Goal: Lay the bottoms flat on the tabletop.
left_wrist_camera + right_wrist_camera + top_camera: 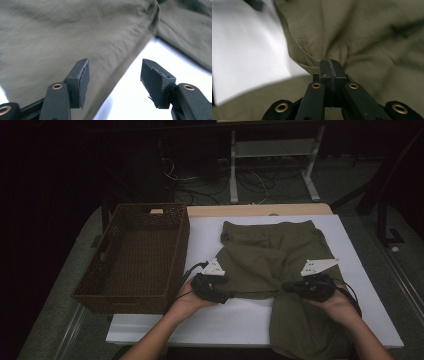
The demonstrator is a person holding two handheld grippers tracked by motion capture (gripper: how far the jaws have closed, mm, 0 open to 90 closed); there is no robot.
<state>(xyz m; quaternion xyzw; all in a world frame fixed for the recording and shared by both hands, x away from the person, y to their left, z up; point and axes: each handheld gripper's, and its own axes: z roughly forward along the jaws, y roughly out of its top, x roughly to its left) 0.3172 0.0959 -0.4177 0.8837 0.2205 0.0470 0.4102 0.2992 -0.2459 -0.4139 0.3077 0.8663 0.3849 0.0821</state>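
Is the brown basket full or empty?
Empty. The high view shows the basket with only its bare woven bottom inside; the green trousers lie beside it on the white board.

High view: dim overall, background nearly black, with the white desk [240, 320] as the brightest area; detail is soft and grainy. Left gripper view: bright and even, the olive cloth [75, 37] streaked by motion blur while the near jaws stay sharp. Right gripper view: the cloth blurs toward the edges, and the desk surface washes out to glare.
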